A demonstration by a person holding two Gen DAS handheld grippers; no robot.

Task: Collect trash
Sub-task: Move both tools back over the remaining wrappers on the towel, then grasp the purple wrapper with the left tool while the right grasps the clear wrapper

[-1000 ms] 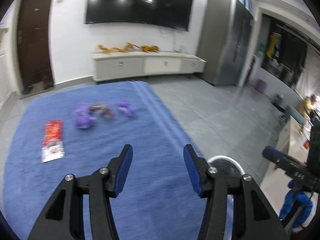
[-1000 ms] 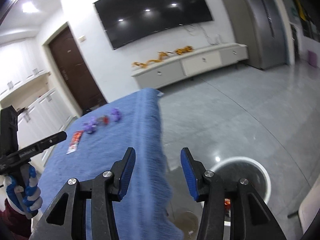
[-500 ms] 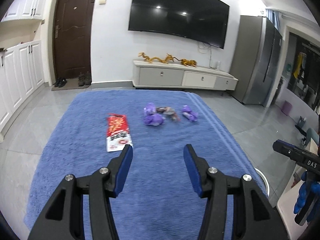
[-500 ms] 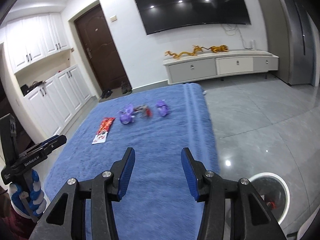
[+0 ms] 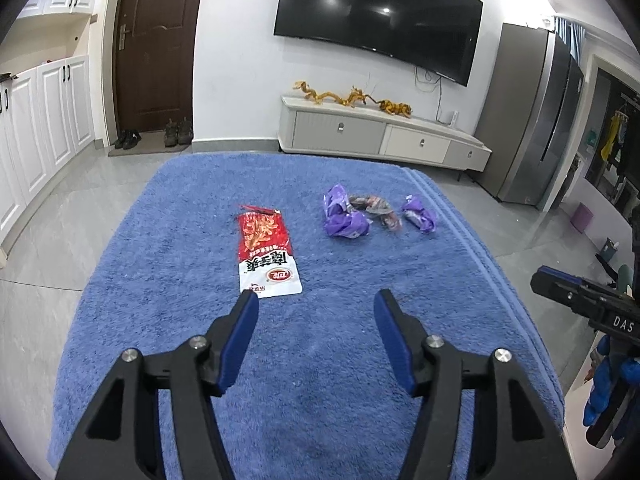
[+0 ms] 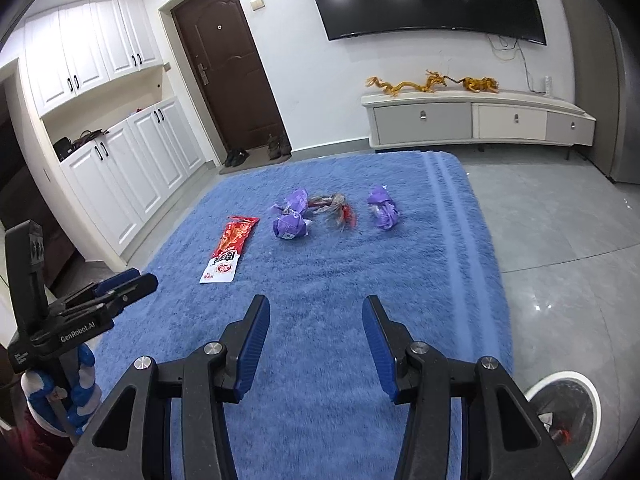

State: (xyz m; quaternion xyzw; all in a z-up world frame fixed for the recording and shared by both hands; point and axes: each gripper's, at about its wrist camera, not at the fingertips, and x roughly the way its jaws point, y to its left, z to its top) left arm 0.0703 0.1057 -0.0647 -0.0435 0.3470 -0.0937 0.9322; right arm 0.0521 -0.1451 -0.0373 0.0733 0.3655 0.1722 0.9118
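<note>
White cabinets [image 6: 120,152] line the far left wall, with a dark brown door [image 5: 154,44] beside them and pairs of shoes [image 5: 176,132] on the floor in front of it. A blue towel [image 5: 304,360] covers the desk and carries all the trash.

Furthest left on the towel lies a flat red-and-white snack packet [image 5: 267,254], lengthwise, its white end towards the near side. To its right, further away, sits a crumpled purple wrapper [image 5: 343,218]. Just beside that, touching or nearly so, is a clear wrapper with red print [image 5: 378,210]. A second, smaller purple wrapper [image 5: 419,218] lies a little apart to the right, near the towel's striped right border.

The left gripper [image 5: 316,308] hovers over the near part of the towel with its blue-padded jaws spread wide and nothing between them; the snack packet's near end lies just beyond its left finger. The right gripper [image 6: 316,314] is likewise spread wide and empty, above the near middle of the towel, well short of the wrappers.

On the far wall hangs a large black television [image 5: 376,20] above a low white cabinet [image 5: 384,138] bearing golden dragon figures [image 5: 352,98]. A grey refrigerator [image 5: 532,120] stands at the far right. Down on the grey tiled floor [image 6: 560,232], off the desk's near right corner, is a round white-rimmed bin [image 6: 568,412] with something red inside it.
</note>
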